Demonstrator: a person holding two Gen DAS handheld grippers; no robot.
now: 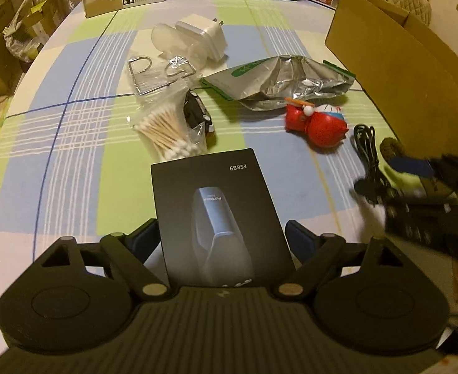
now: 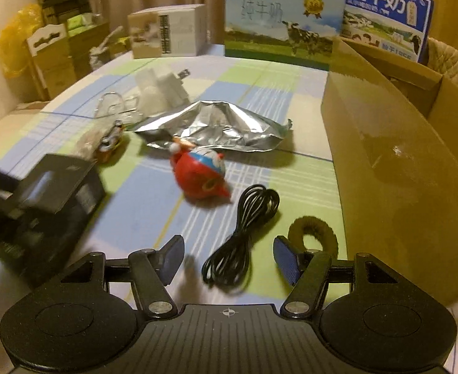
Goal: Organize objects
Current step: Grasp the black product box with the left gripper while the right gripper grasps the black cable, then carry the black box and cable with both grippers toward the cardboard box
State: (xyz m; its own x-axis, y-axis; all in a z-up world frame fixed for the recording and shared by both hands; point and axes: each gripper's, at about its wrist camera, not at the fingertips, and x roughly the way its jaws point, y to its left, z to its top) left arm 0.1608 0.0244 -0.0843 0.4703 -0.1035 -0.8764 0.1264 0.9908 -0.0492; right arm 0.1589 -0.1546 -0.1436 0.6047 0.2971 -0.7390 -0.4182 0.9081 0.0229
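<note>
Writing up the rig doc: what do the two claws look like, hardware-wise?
Both match: the left claw and right claw have matte black bodies with ribbed centre plates, two round housings, black linkage arms on silver pivot pins, and blue ribbed finger pads. A small crosshair mark sits on the centre plate. No cables or sleeves are visible.

Matt black carton (image 1: 216, 215), crinkled shiny foil pouch (image 1: 288, 82), glossy red, seemingly plastic toy (image 2: 197, 174), checked cloth tablecloth (image 1: 73, 118).

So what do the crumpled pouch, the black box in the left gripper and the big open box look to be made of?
Crumpled pouch: metallised foil or foil laminate, judging by its shiny silver creases. Black box, clamped in the left gripper: printed card, matte to satin with crisp flat edges. Big open box: plain brown cardboard, dull, probably corrugated, though no cut edge shows it clearly.
</note>
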